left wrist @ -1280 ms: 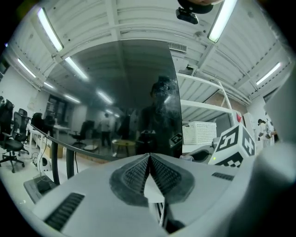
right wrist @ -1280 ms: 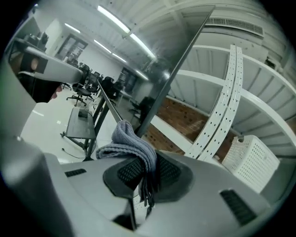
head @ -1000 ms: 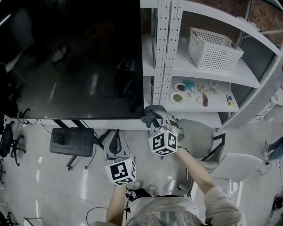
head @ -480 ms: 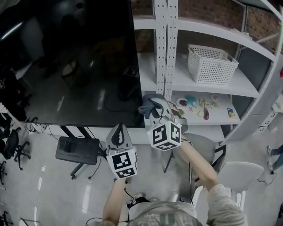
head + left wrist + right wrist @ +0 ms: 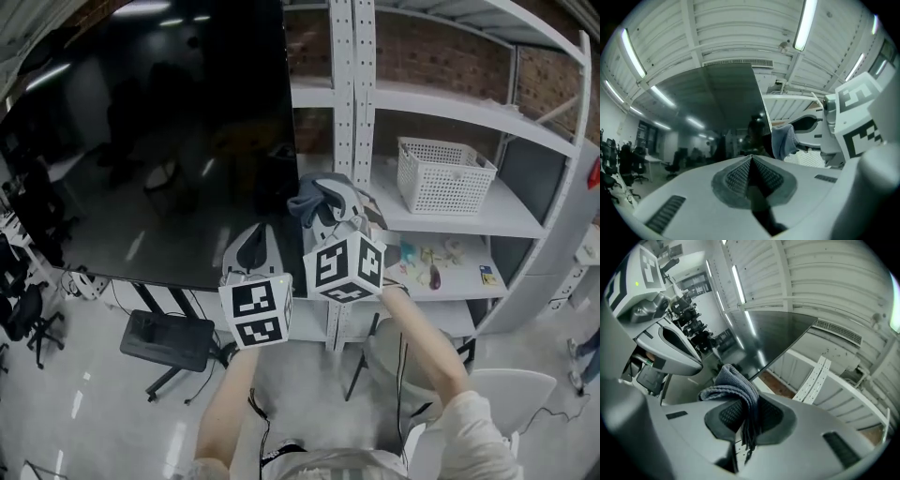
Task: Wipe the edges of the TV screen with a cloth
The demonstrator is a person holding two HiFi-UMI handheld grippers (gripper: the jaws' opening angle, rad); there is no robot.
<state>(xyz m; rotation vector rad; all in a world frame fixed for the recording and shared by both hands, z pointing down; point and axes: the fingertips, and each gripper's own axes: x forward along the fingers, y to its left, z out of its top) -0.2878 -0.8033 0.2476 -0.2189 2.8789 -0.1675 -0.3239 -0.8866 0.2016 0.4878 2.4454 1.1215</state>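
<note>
The big dark TV screen (image 5: 141, 141) fills the left of the head view, and its right edge (image 5: 292, 159) runs down beside the shelf post. My right gripper (image 5: 323, 211) is shut on a grey cloth (image 5: 314, 199) that sits against that right edge, about mid-height. In the right gripper view the cloth (image 5: 736, 390) is pinched between the jaws, with the screen (image 5: 773, 336) just ahead. My left gripper (image 5: 253, 253) is shut with nothing in it, lower and left of the right one, in front of the screen's lower part. In the left gripper view my left gripper (image 5: 751, 161) faces the screen (image 5: 717, 117).
A white metal shelving unit (image 5: 352, 112) stands right beside the TV, holding a white basket (image 5: 441, 173) and small items (image 5: 427, 258) on a lower shelf. The TV stand base (image 5: 169, 339) sits on the floor. A grey chair (image 5: 506, 375) is at the lower right.
Both grippers have risen along the TV. The cloth went from the screen's bottom right corner up along its right edge. The left gripper came up in front of the screen.
</note>
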